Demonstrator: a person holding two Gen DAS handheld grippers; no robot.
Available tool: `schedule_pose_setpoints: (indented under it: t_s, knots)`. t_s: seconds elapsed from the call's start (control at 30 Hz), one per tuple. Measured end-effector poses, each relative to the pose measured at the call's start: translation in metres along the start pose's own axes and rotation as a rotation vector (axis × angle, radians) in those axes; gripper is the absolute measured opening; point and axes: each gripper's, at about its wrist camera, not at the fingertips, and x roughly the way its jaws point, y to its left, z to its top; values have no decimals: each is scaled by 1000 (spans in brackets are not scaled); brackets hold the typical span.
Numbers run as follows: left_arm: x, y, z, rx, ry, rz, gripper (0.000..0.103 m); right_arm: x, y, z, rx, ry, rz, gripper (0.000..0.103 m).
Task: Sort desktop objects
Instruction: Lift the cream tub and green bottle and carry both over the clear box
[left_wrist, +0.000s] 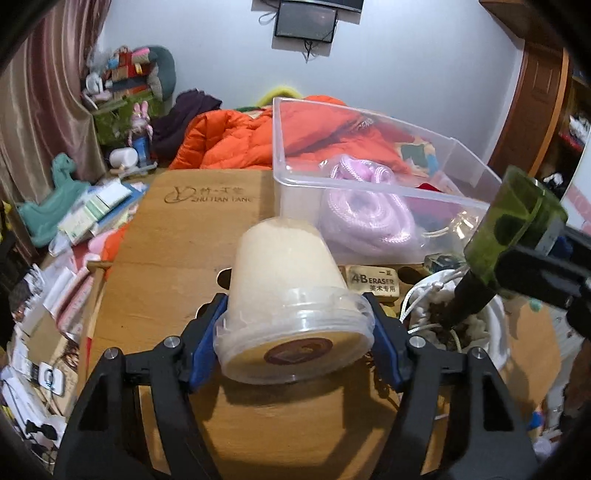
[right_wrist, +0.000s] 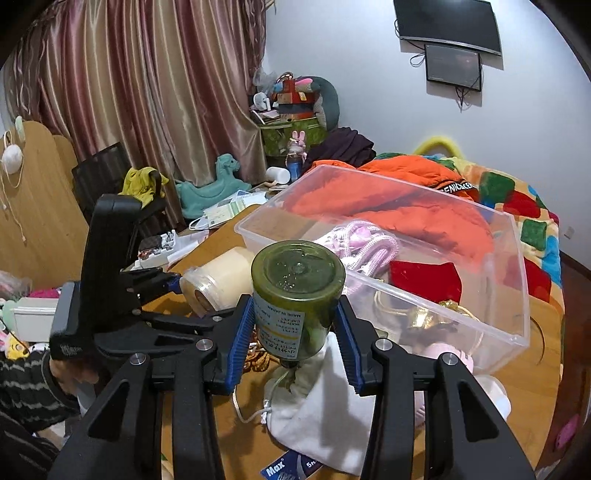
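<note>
Wooden desktop (left_wrist: 177, 258), light brown with a burnt-in logo, carries everything that follows. Clear rectangular plastic bin (left_wrist: 369, 184) stands on its far side and holds a coil of pale pink cord (left_wrist: 364, 218) and a red cloth (right_wrist: 424, 280). White drawstring pouch (right_wrist: 321, 413) lies crumpled on the desk in front of the bin, below my right claw. Cream-coloured tub with a clear plastic lid (left_wrist: 288, 295) lies on its side on the desk, lid toward me — my left claw (left_wrist: 295, 343) has its blue pads against the lid rim on both sides, pinching it. Dark green glass bottle with a white label (right_wrist: 297, 295) is clamped in my right claw (right_wrist: 295, 343), neck down, base tilted up, above the pouch. Grey "4B" eraser block (left_wrist: 373, 282) rests on the desk just behind the tub.
</note>
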Motion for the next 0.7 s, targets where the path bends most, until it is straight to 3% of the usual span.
schedule_pose_setpoints:
  t_s: [0.33,0.7]
  knots:
    - [-21,17,-2,-95,-24,-72,69,-8,-1,-1,15,-14,-9,39]
    - [-45,-2,-7,-56,-52,-118,68,-20,0,-10,11,-20,-31,39]
